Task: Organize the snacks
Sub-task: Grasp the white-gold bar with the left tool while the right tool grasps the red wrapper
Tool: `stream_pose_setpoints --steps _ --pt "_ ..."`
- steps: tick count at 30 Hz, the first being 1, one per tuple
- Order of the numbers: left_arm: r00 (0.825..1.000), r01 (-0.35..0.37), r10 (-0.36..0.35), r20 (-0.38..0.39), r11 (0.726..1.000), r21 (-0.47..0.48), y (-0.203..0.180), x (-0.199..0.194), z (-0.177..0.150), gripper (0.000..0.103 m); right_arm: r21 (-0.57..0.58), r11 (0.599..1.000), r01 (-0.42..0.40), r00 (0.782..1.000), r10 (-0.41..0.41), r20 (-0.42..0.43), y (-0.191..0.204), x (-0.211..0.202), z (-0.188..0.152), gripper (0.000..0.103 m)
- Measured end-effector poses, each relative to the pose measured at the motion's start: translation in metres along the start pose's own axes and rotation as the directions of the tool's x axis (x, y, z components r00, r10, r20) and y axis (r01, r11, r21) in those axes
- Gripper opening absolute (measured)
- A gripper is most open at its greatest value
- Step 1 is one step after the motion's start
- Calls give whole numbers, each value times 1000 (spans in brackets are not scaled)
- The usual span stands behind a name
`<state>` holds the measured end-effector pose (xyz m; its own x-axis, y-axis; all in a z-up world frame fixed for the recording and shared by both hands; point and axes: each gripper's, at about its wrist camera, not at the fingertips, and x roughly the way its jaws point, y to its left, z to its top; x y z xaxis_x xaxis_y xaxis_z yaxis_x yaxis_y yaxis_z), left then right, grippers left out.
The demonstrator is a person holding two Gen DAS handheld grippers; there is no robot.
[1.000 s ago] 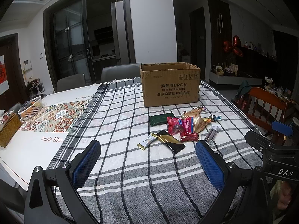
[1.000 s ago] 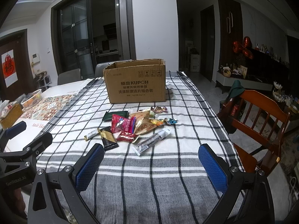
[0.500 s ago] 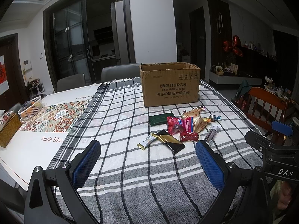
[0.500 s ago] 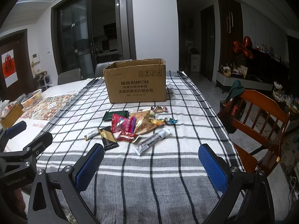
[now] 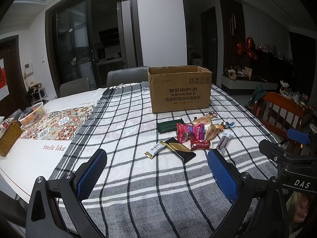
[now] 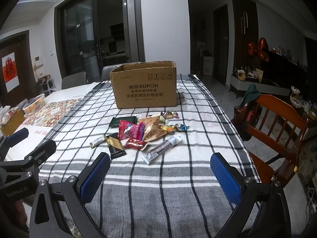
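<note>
An open cardboard box [image 5: 179,90] [image 6: 145,87] stands on the checked tablecloth. In front of it lies a loose pile of snacks: a dark green packet [image 5: 166,126] [image 6: 123,121], a red packet [image 5: 189,132] [image 6: 131,131], a black and gold bar [image 5: 181,151] [image 6: 115,145], a small white stick [image 5: 155,151], a clear long wrapper [image 6: 161,151] and wrapped candies [image 6: 179,127]. My left gripper [image 5: 156,170] is open, empty, short of the pile. My right gripper [image 6: 160,175] is open too, nothing between its fingers.
A wooden chair [image 6: 277,123] stands at the table's right edge. At the far left are a wicker box [image 5: 9,138], a white basket [image 5: 32,115] and a patterned runner [image 5: 59,123]. Grey chairs [image 5: 126,77] stand behind the table.
</note>
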<state>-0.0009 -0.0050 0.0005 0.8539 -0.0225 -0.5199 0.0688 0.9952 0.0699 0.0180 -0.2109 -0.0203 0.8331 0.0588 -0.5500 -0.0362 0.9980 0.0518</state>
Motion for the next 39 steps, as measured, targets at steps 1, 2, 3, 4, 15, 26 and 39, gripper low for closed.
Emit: stream_pose_setpoints --steps 1,2,3,4,15,26,39 --pt "1000 1 -1 -1 1000 0 0 1 0 103 0 1000 -2 1000 2 -2 1 0 0 102" --pt "1000 2 -2 -3 1000 0 0 1 0 103 0 1000 -3 1000 3 -5 2 -1 1 102" --pt "1000 3 -3 -4 1000 0 0 2 -1 103 0 1000 -5 1000 5 -8 3 0 -1 102" --pt "1000 5 -5 -5 1000 1 0 2 -1 103 -2 1000 -9 1000 9 -11 3 5 -3 102" --pt "999 -39 34 40 992 122 2 18 1 95 -67 995 -79 997 78 -13 16 28 6 99" --pt "999 19 -11 -43 982 189 10 68 7 79 -153 974 -166 984 154 -85 39 80 20 80" --pt "982 112 -68 -175 960 256 6 135 3 54 -313 931 -191 970 131 -203 56 140 21 60"
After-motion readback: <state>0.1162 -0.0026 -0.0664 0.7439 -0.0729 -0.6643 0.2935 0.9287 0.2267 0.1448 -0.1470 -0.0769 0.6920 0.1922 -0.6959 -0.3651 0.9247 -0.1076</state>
